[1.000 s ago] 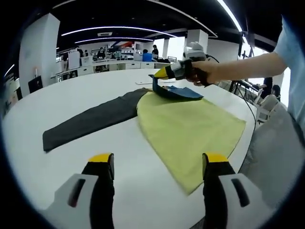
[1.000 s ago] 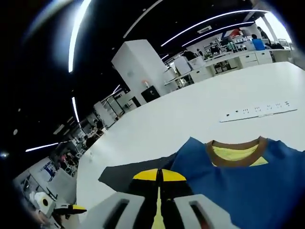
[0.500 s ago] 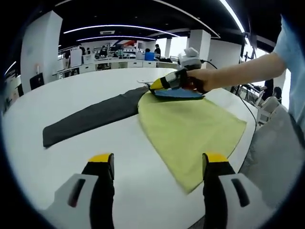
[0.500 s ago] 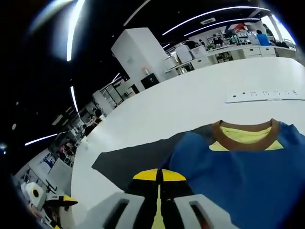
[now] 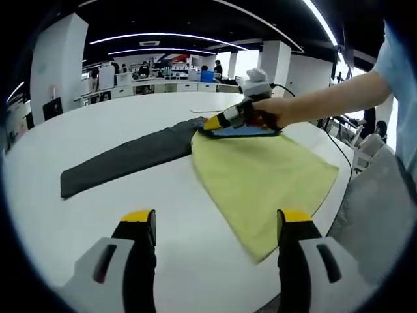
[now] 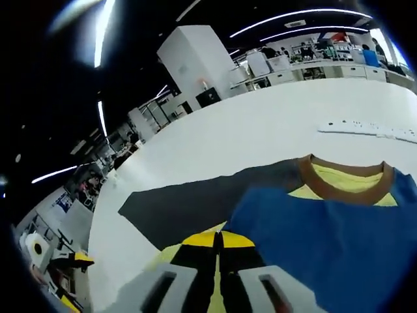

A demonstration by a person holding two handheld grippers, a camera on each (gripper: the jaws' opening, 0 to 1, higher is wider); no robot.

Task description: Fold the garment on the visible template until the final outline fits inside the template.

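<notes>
A blue garment (image 5: 246, 131) with a brown collar (image 6: 345, 189) lies folded flat at the far end of a yellow-green cloth (image 5: 260, 176) on the white table (image 5: 98, 124). My right gripper (image 5: 214, 121), held in a hand, rests low at the garment's left edge. In the right gripper view its jaws (image 6: 218, 240) are shut on the blue fabric (image 6: 326, 235). A long dark grey cloth (image 5: 124, 160) stretches left from under the garment (image 6: 189, 202). My left gripper (image 5: 216, 218) hovers open over the table's near side, short of the yellow-green cloth.
A white power strip (image 6: 368, 127) lies on the table beyond the collar. The person's arm (image 5: 326, 101) reaches in from the right. The table's rounded edge runs close to the cloth's right side. Desks and people stand far behind.
The right gripper has lowered the raised edge of the blue garment, which now lies flat on the yellow-green cloth. The left gripper has stayed where it was, open.
</notes>
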